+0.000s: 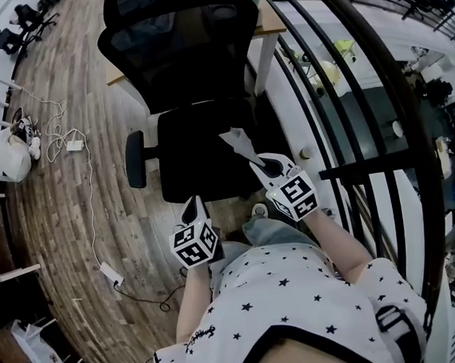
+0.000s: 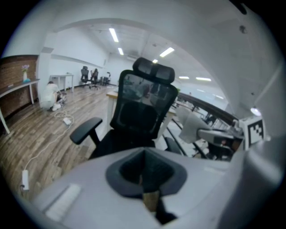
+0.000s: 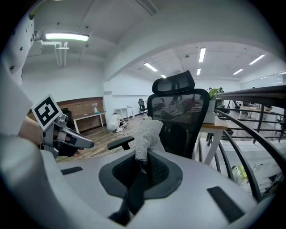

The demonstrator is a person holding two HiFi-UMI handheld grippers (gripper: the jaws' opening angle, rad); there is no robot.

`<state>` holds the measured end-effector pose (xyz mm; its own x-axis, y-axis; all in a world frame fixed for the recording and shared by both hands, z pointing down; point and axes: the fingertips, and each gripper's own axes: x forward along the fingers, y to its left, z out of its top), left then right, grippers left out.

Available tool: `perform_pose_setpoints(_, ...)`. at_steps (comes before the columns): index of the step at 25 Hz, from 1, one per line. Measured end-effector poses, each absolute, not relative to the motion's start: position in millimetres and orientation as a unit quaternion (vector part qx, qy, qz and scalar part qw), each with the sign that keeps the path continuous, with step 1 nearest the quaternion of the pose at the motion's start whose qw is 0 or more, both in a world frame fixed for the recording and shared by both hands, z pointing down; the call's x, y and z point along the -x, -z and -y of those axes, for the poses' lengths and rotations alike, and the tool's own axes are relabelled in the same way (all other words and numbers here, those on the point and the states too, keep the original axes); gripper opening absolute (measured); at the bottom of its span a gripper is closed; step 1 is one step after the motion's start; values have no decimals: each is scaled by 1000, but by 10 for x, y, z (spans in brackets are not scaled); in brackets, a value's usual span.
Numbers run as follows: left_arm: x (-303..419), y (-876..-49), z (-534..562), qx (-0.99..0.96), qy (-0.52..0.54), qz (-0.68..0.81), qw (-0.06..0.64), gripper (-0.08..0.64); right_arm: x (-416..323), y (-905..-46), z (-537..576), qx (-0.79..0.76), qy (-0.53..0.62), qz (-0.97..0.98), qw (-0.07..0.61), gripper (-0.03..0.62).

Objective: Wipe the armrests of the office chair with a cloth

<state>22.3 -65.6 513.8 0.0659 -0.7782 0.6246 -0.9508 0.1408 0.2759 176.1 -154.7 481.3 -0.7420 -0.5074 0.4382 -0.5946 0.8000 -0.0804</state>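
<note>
A starred shirt [image 1: 293, 302] fills the bottom of the head view, with the person standing at the front of the chair [image 1: 204, 159]. The chair faces them, its back toward a worktop [image 1: 269, 21] and a railing [image 1: 362, 163] close along its right. One armrest [image 1: 136, 160] juts out clear on the person's left. The far one shows only in the left gripper view, low beside the seat.

The right claw [image 1: 263, 165] is clamped on the cloth [image 1: 239, 142], which pokes up out of the jaws, over the seat's front right part and touching no armrest. The left claw [image 1: 193, 210] hangs near the seat's front edge, jaws together on nothing.

No wiping has begun, I judge. To do it well, lay the cloth flat on the pad and draw it the full length. The free claw could steady the chair against swivelling. No container shows near the chair.
</note>
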Motion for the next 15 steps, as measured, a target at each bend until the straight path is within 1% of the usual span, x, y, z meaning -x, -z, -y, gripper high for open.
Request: perform_pose_setpoints(15, -689, -5369, 1105, -638, -147, 655, 377, 3, -2259, -5276, 2465, -305, -99, 912, 254, 28)
